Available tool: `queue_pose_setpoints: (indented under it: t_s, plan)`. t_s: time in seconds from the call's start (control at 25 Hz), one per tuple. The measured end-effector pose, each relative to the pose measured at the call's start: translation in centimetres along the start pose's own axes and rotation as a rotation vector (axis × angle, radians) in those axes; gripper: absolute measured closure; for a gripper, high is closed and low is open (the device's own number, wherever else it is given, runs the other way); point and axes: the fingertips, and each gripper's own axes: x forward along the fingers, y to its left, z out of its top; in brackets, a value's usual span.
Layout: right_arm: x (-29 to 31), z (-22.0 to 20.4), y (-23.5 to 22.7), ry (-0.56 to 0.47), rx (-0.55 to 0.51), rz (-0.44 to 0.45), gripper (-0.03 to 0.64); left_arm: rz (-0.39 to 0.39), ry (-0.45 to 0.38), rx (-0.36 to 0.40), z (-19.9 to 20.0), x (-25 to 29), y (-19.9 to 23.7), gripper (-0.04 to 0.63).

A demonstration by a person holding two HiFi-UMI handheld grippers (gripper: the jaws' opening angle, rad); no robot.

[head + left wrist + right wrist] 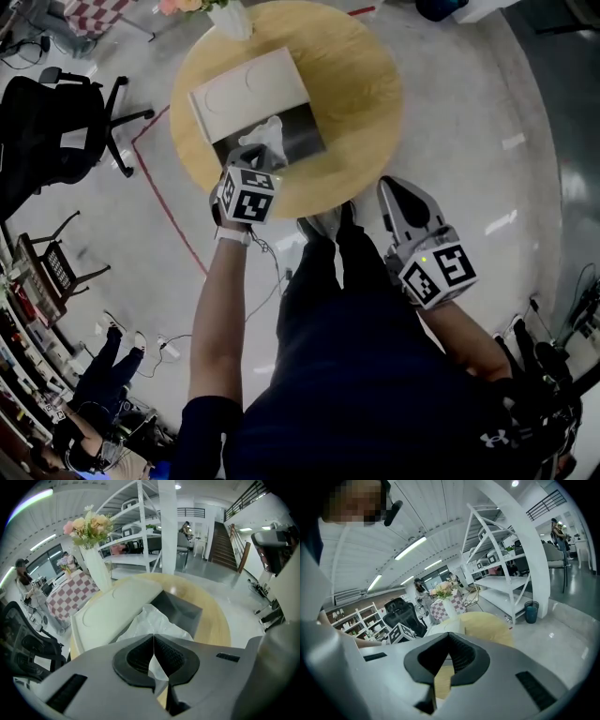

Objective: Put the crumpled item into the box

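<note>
The crumpled item is a wad of white paper [268,131] [151,619]. My left gripper [253,153] [153,638] is shut on it, with a fold of paper pinched between the pads. It hangs just over the near end of the open box [305,133] [182,609], which has a grey inside. The box's white lid [246,89] [117,605] lies folded back on the far side. The box sits on a round wooden table [361,89] [216,620] [487,620]. My right gripper [390,186] [449,633] is off to the right at the table's near edge, its jaws together and empty.
A white vase of flowers [227,15] [96,566] stands at the table's far edge. A black office chair [56,122] is to the left, and red tape [169,206] runs along the floor. White shelving [140,536] and a checkered table [65,599] stand behind.
</note>
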Motion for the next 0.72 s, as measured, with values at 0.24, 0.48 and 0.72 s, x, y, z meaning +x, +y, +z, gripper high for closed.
queue_pose_setpoints:
  t_s: [0.24, 0.48, 0.72]
  plan:
    - [0.1, -0.7, -0.3, 0.012, 0.013, -0.012, 0.612, -0.025, 0.028, -0.020, -0.5, 1.6, 0.1, 0.577]
    - [0.1, -1.0, -0.6, 0.017, 0.020, -0.029, 0.612, -0.037, 0.046, -0.045, -1.0, 2.6, 0.5, 0.577]
    - [0.1, -0.9, -0.6, 0.018, 0.018, -0.041, 0.612, -0.057, 0.073, -0.054, -1.4, 3.3, 0.2, 0.577]
